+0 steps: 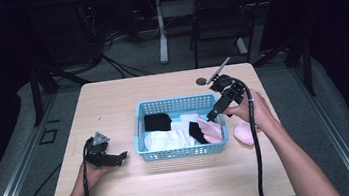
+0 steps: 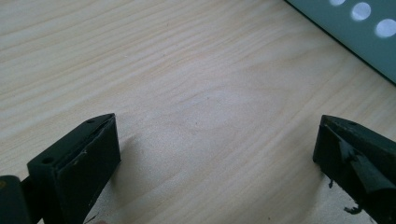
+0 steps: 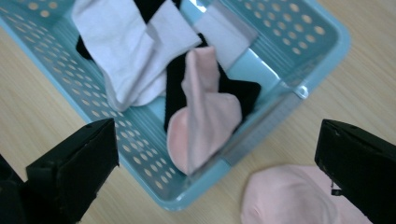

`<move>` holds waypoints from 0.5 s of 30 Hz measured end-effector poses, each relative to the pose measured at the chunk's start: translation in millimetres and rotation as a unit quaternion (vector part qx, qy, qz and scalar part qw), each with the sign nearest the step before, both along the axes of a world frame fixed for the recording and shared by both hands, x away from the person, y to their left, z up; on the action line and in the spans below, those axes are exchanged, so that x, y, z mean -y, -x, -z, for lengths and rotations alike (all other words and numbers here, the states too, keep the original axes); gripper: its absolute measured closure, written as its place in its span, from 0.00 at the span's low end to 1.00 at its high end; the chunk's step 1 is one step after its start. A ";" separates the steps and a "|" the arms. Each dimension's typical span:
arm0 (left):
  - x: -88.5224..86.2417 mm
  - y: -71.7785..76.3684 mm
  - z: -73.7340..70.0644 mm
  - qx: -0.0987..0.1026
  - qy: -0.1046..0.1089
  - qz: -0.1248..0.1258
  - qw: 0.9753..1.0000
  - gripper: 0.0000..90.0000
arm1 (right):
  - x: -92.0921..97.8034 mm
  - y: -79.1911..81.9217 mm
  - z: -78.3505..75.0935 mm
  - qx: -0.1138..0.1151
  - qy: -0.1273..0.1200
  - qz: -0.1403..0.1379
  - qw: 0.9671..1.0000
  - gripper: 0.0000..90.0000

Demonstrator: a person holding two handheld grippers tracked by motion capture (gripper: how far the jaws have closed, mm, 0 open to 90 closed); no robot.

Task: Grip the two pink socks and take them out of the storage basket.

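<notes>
No brand, label or writing is showing legibly on anything here.

The wooden table [image 1: 124, 195] is carrying everything. A light blue perforated basket [image 1: 184, 152] is sitting just ahead of the left gripper [image 1: 121, 156] and directly under the tips of the right gripper [image 1: 211, 116]. Inside the basket, white socks [image 3: 123, 56] are lying piled toward the side farther from the right gripper, black socks [image 3: 175, 88] are lying partly under them, and one pink sock [image 3: 205, 116] is draping over a black one, its toe resting against the basket wall nearest the right gripper. A second pink sock [image 3: 285, 198] is lying on the table outside the basket, just below and beside the right gripper's jaw.

The right gripper is hanging above the basket's near corner, jaws spread wide and grasping nothing, with the pink sock in the basket between them in the right gripper view. The left gripper is resting low over bare wood, jaws likewise spread wide and empty, the basket's wall [image 2: 355, 32] just beyond them.
</notes>
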State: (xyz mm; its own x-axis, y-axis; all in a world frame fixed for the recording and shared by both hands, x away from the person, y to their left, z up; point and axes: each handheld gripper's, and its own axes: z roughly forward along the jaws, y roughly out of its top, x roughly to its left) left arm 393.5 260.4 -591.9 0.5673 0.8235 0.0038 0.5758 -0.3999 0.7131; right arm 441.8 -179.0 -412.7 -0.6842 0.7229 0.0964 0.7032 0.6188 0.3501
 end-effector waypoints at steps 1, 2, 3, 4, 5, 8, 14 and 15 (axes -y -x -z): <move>0.0 0.0 0.0 0.000 0.000 0.000 1.000 0.01 | -4.0 -1.4 1.8 0.000 0.004 -0.009 1.000 0.00; 0.0 0.0 0.0 0.000 0.000 0.000 1.000 0.01 | -8.6 -2.2 4.8 -0.002 -0.002 -0.011 1.000 0.00; 0.0 0.0 0.0 0.000 0.000 0.000 1.000 0.01 | -12.6 -3.5 7.7 -0.005 -0.004 -0.016 1.000 0.00; 0.0 0.0 0.0 0.000 0.000 0.000 1.000 0.01 | -16.4 -4.9 10.6 -0.013 -0.006 -0.023 1.000 0.00; 0.0 0.0 0.0 0.000 0.000 0.000 1.000 0.01 | -16.4 -4.9 10.6 -0.013 -0.006 -0.023 1.000 0.00; -0.1 -0.1 0.0 0.000 0.000 0.000 1.000 0.01 | -30.0 -8.3 25.3 -0.025 -0.003 -0.037 0.999 0.00; -0.1 -0.1 0.0 -0.001 0.001 0.001 1.000 0.01 | -40.0 -13.5 49.7 -0.051 0.020 -0.039 0.998 0.00; -0.1 -0.1 0.0 0.000 0.001 0.000 1.000 0.01 | -41.0 -14.0 54.1 -0.058 0.025 -0.039 0.997 0.00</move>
State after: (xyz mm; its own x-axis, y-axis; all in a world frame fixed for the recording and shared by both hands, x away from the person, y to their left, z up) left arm 393.6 260.5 -591.9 0.5679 0.8231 0.0022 0.5761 -0.3994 0.7132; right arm 455.8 -138.0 -466.8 -0.7256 0.6733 0.1424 0.6854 0.6886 0.2367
